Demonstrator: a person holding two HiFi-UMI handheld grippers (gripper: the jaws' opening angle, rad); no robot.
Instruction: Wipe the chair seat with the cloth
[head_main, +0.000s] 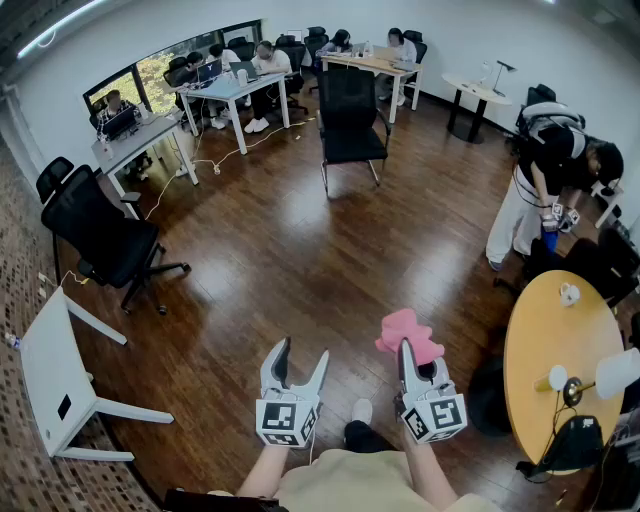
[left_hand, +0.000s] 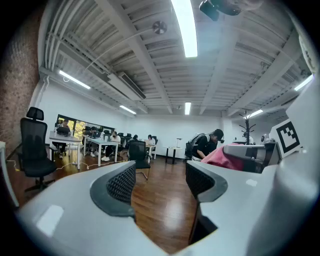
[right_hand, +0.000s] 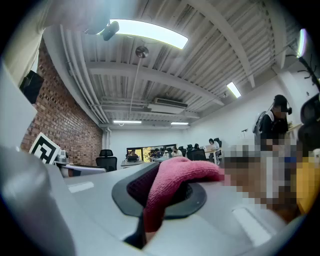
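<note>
A black chair (head_main: 350, 125) with a flat seat stands alone on the wooden floor at the far middle of the room, well ahead of both grippers. It also appears small and distant between the left jaws as the chair (left_hand: 138, 155). My left gripper (head_main: 303, 355) is held level with its jaws wide apart and nothing between them. My right gripper (head_main: 407, 352) is shut on a pink cloth (head_main: 405, 330), which bunches out past its tips. In the right gripper view the cloth (right_hand: 180, 175) fills the gap between the jaws. The cloth (left_hand: 222, 156) shows at the right in the left gripper view.
A round yellow table (head_main: 545, 340) stands close on the right, with a person (head_main: 545, 170) bent over beyond it. A black office chair (head_main: 100, 235) and a white table (head_main: 50, 370) are at the left. Desks (head_main: 230, 90) with seated people line the back.
</note>
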